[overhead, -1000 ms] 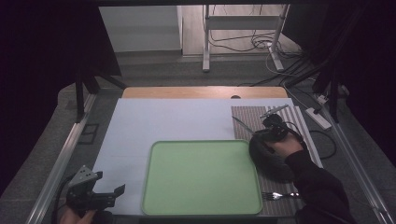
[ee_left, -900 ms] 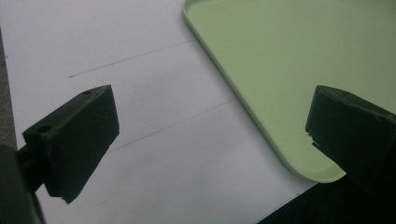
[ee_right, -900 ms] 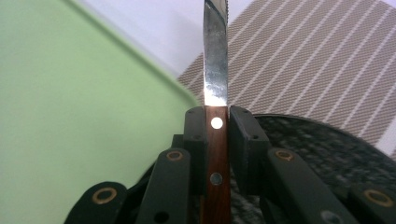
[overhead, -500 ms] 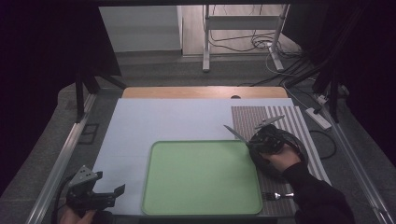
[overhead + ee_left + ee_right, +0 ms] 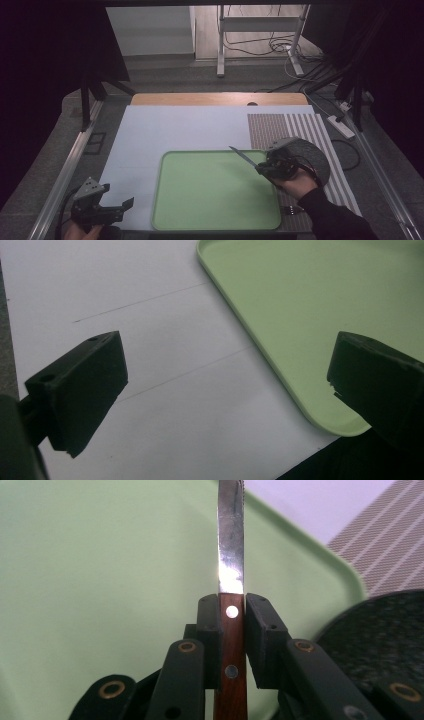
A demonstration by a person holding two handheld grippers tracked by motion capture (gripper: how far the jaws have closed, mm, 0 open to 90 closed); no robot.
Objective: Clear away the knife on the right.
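My right hand-held gripper point(image 5: 232, 630) pinches the knife point(image 5: 231, 570) by its handle over the green tray point(image 5: 200, 200), blade toward ten o'clock; next, I'd lower it flat. Left hand-held gripper point(image 5: 225, 385) spread, idle.

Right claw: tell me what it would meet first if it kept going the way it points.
Probably nothing: the right claw and its knife point over the green tray, whose surface lies bare; height is unclear.

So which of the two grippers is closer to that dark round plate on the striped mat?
The right. The right gripper, clamped on a knife, is at the dark plate's left edge. The left gripper waits open at the table's near left corner, beyond the green tray.
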